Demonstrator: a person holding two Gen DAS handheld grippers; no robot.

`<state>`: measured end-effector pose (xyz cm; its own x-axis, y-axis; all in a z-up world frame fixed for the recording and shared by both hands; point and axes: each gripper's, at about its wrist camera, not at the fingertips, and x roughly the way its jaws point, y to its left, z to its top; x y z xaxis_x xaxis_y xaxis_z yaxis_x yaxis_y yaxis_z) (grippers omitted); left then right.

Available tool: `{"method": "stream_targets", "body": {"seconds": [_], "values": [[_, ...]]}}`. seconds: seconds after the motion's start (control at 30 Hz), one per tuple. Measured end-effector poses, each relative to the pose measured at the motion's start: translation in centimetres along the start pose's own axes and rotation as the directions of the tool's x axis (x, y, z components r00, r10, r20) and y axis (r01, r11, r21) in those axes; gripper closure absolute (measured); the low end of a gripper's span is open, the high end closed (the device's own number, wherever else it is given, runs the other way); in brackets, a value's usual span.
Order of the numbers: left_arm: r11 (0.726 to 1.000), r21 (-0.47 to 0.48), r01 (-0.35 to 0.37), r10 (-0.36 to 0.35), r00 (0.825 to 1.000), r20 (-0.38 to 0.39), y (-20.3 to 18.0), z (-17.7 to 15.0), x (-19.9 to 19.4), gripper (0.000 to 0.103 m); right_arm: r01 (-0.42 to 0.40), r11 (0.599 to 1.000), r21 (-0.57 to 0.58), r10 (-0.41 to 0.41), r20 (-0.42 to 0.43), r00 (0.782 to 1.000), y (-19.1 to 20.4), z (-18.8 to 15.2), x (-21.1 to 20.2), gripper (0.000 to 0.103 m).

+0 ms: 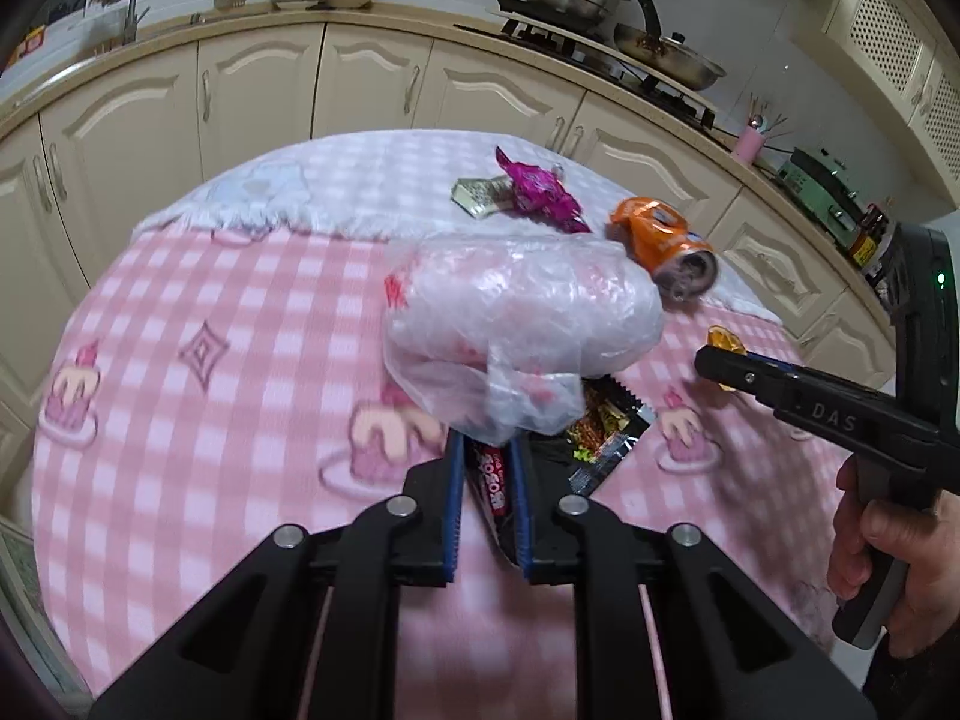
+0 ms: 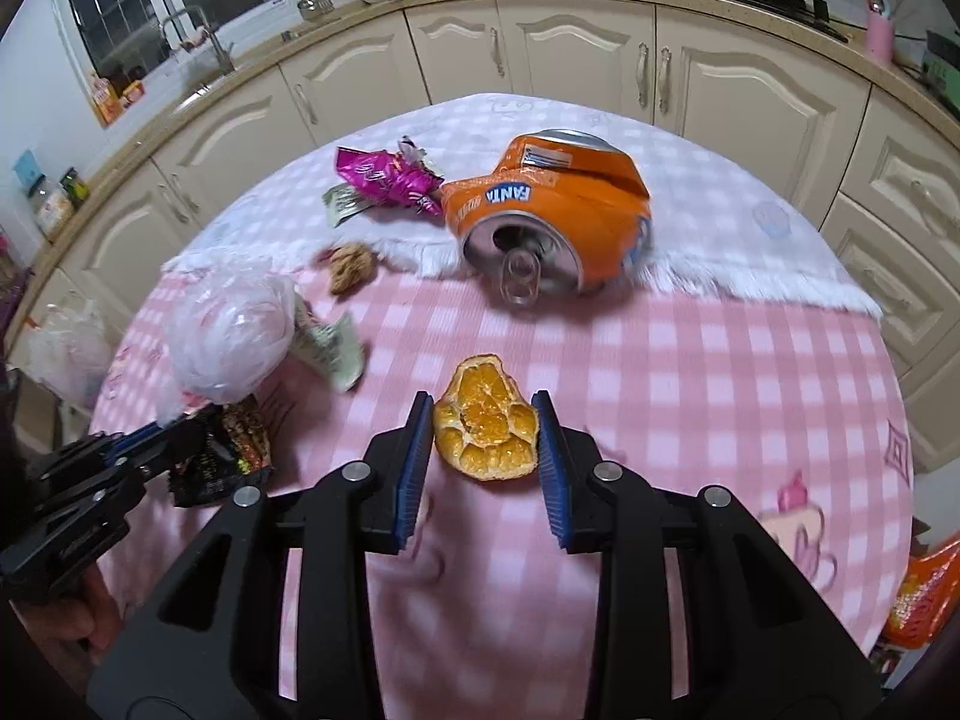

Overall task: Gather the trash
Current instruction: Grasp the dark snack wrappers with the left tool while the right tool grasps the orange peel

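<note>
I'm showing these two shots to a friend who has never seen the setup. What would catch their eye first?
Probably the crushed orange Fanta can lying on its side at the far part of the pink checked tablecloth, opening toward the camera. Next, the orange peel framed between the right gripper fingers, near the table's middle. Then the crumpled clear plastic bag bulging from the left gripper, over a dark snack wrapper.

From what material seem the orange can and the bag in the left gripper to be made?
Orange can: thin painted metal, seemingly aluminium; bare silvery top, creased dents. Bag held by the left gripper: thin translucent plastic film, glossy and wrinkled.
</note>
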<state>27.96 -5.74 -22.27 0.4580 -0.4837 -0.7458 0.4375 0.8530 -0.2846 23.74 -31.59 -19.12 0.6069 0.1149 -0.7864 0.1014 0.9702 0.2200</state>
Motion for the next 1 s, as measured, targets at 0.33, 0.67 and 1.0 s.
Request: {"method": "stream_targets", "body": {"seconds": [0.33, 0.67, 1.0], "values": [[0.991, -0.044, 0.128, -0.13, 0.991, -0.04, -2.1, -1.5, -1.7, 0.09, -0.04, 0.999, 0.011, 0.04, 0.031, 0.999, -0.7, -1.6, -3.9, 0.07], [0.982, 0.071, 0.174, -0.168, 0.982, -0.092, -7.4, -3.1, -1.4, 0.09, -0.054, 0.998, 0.015, 0.053, 0.027, 0.998, -1.5, -3.5, -5.4, 0.07], [0.96, 0.203, 0.191, -0.156, 0.972, -0.178, -11.5, -5.2, 0.1, 0.089, -0.057, 0.998, -0.036, 0.057, -0.017, 0.998, -2.1, -4.7, -6.2, 0.07]]}}
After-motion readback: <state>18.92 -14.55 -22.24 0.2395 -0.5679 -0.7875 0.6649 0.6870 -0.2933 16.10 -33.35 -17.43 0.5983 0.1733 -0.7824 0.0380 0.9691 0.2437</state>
